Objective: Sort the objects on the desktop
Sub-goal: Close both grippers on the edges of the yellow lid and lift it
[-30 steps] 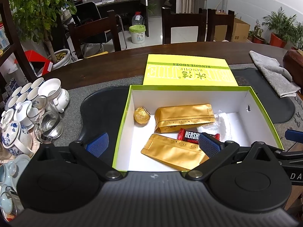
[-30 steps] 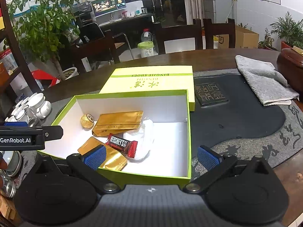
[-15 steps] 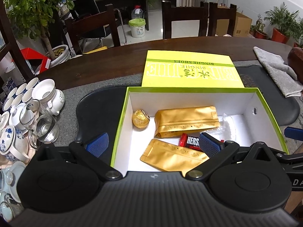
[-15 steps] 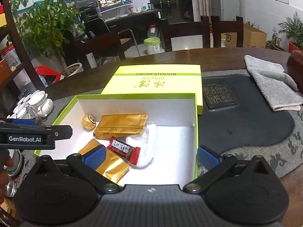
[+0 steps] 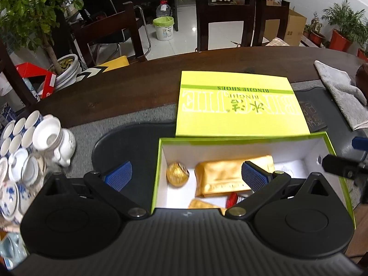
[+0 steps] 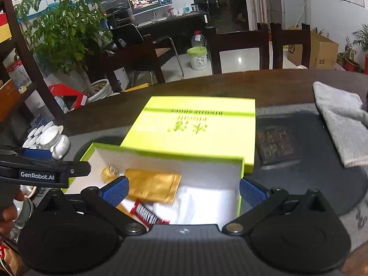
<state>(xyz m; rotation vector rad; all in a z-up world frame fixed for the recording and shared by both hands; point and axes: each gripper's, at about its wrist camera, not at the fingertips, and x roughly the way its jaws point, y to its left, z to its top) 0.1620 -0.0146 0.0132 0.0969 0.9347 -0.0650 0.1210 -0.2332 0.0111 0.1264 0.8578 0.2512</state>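
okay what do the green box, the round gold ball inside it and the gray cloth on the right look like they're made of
Green box: likely cardboard, matte white inside, with thin, flat, straight walls.
Gold ball: seems foil-wrapped, shiny and crinkled with bright glints; what is inside is hidden.
Gray cloth: looks like terry towel, soft, fuzzy and matte, lying in loose folds.

The left gripper [image 5: 185, 176] is being held with its blue pads spread wide over the near left corner of the open green box [image 5: 243, 139]. A gold foil ball [image 5: 177, 174], a gold pouch [image 5: 227, 177] and part of a red wrapper [image 5: 232, 200] are being shown inside. The yellow lid [image 5: 239, 108] is lying just behind the box. White teaware [image 5: 34, 142] is being seen at the left, a grey towel [image 5: 340, 92] far right
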